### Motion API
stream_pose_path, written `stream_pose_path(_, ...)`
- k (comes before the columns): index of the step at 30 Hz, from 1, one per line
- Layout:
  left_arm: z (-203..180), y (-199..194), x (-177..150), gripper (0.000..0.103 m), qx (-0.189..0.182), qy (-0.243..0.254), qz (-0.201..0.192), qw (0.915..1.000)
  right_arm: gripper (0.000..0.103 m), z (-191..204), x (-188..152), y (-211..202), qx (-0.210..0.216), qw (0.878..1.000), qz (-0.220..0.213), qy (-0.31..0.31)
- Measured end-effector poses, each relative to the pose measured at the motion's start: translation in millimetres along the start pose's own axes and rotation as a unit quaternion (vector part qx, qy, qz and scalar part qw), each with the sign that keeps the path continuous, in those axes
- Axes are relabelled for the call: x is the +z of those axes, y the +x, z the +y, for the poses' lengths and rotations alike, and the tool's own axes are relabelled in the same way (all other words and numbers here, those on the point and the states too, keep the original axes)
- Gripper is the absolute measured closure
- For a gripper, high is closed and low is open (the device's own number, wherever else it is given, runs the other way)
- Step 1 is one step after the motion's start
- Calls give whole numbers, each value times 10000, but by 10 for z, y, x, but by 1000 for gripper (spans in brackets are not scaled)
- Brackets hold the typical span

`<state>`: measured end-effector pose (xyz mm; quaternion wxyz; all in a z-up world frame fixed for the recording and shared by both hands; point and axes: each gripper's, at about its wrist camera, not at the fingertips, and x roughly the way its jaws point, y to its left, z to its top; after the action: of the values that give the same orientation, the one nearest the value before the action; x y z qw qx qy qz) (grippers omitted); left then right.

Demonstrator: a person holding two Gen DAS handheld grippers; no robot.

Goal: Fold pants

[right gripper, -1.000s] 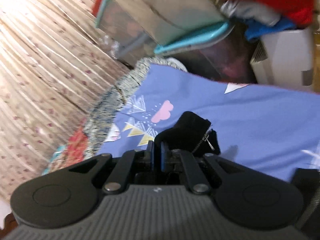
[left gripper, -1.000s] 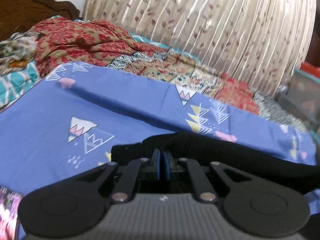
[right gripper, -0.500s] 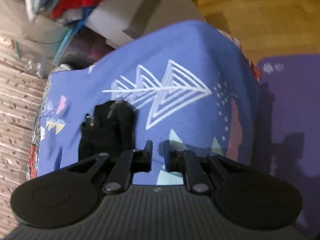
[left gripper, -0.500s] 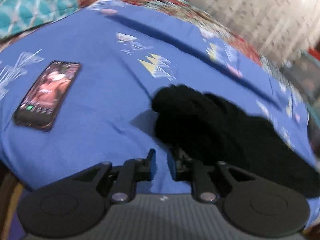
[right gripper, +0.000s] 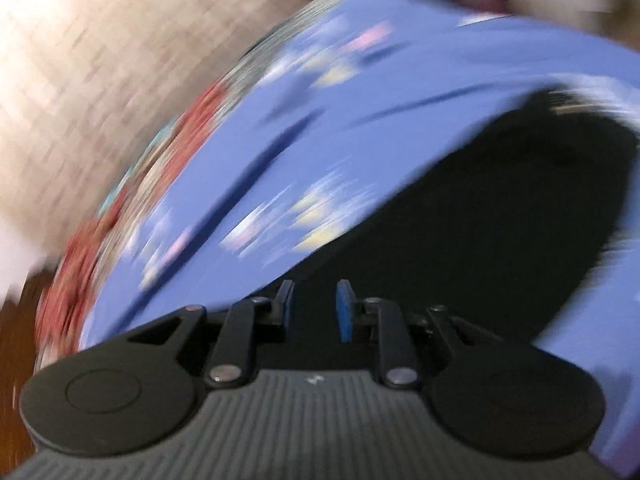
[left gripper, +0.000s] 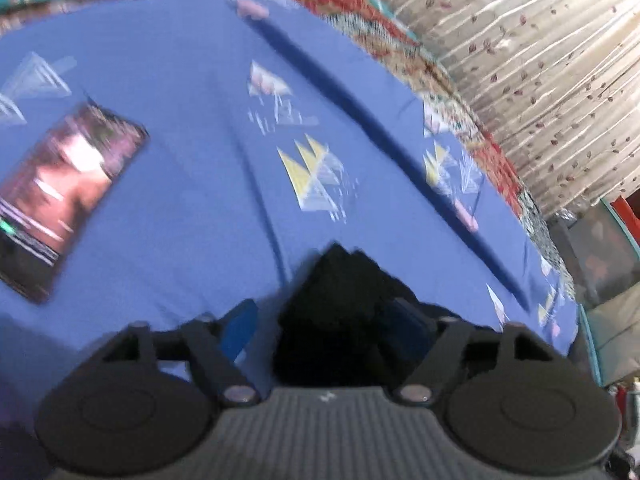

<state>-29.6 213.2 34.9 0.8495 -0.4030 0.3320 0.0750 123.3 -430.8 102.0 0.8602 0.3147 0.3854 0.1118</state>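
Observation:
The black pants (left gripper: 340, 292) lie bunched on the blue patterned bedsheet (left gripper: 192, 240). In the left wrist view one pointed corner of them sits between the jaws of my left gripper (left gripper: 322, 328). The jaws are opening, and a strip of sheet shows between the left pad and the cloth. The right wrist view is heavily blurred. There the pants (right gripper: 492, 208) stretch as a long dark mass from the lower middle to the upper right. My right gripper (right gripper: 315, 306) hangs over their near end with its jaws opening, and dark cloth shows in the gap below the pads.
A phone (left gripper: 60, 200) with a lit screen lies on the sheet at the left. A red patterned quilt (left gripper: 360, 4) runs along the bed's far side, with a pale curtain (left gripper: 540, 60) behind it. Storage boxes (left gripper: 600, 256) stand at the right.
Both grippers were shut on the pants and have since let go and opened. The left one dropped lower over the sheet. The right one swung fast across the bed toward the curtain side.

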Motion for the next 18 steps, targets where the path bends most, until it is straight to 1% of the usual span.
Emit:
stream_pose_path(1, -31, 52, -36, 79, -27, 18, 36, 10000, 77, 305, -45, 187, 205, 9990, 241, -319)
stream_pose_path(2, -106, 67, -98, 87, -46, 174, -5, 9998, 77, 571, -75, 335, 369, 9966, 413, -606)
stream_pose_path(3, -229, 31, -193, 90, -68, 502, -152, 9986, 77, 894, -127, 507, 559, 9920, 602, -963)
stream_pose_path(4, -414, -35, -324, 90, -58, 1090, -362, 9934, 77, 1158, -168, 636, 718, 9866, 753, -1258)
stream_pose_path(5, -593, -91, -466, 90, -25, 1695, -503, 9842, 77, 1497, -188, 817, 909, 9783, 930, -1616)
stream_pose_path(6, -778, -133, -647, 90, 51, 2340, -623, 9702, 76, 1765, -221, 946, 1074, 9693, 1080, -1931)
stream_pose_path(7, -934, -146, -844, 90, 111, 2916, -697, 9539, 76, 2110, -277, 1130, 1242, 9574, 1252, -2287)
stream_pose_path(8, -1018, -141, -978, 90, 118, 3247, -699, 9432, 73, 2380, -338, 1281, 1365, 9461, 1417, -2572)
stream_pose_path(9, -1083, -105, -1115, 90, 98, 3516, -648, 9338, 68, 2635, -437, 1413, 1466, 9327, 1615, -2872)
stream_pose_path(10, -1113, -64, -1195, 90, 75, 3605, -587, 9309, 64, 2903, -535, 1602, 1536, 9172, 1819, -3194)
stream_pose_path(11, -1119, -15, -1252, 90, 57, 3614, -510, 9310, 59, 3159, -673, 1788, 1571, 8998, 2003, -3543)
stream_pose_path(12, -1110, 37, -1286, 90, 58, 3596, -434, 9321, 56, 3280, -817, 1854, 1586, 8847, 2148, -3821)
stream_pose_path(14, -1080, 73, -1288, 90, 33, 3522, -394, 9351, 49, 3567, -1240, 2001, 1512, 8472, 2468, -4455)
stream_pose_path(15, -1051, 55, -1255, 90, -14, 3468, -412, 9370, 46, 3608, -1401, 2007, 1459, 8311, 2617, -4685)
stream_pose_path(16, -1025, 38, -1223, 90, -55, 3424, -437, 9385, 44, 3704, -1587, 2128, 1355, 8123, 2804, -4932)
stream_pose_path(17, -998, 14, -1192, 90, -82, 3377, -465, 9401, 41, 3720, -1728, 2152, 1223, 7971, 2932, -5135)
stream_pose_path(18, -968, 2, -1164, 90, -104, 3315, -490, 9421, 42, 3699, -1855, 2160, 1034, 7814, 3029, -5357)
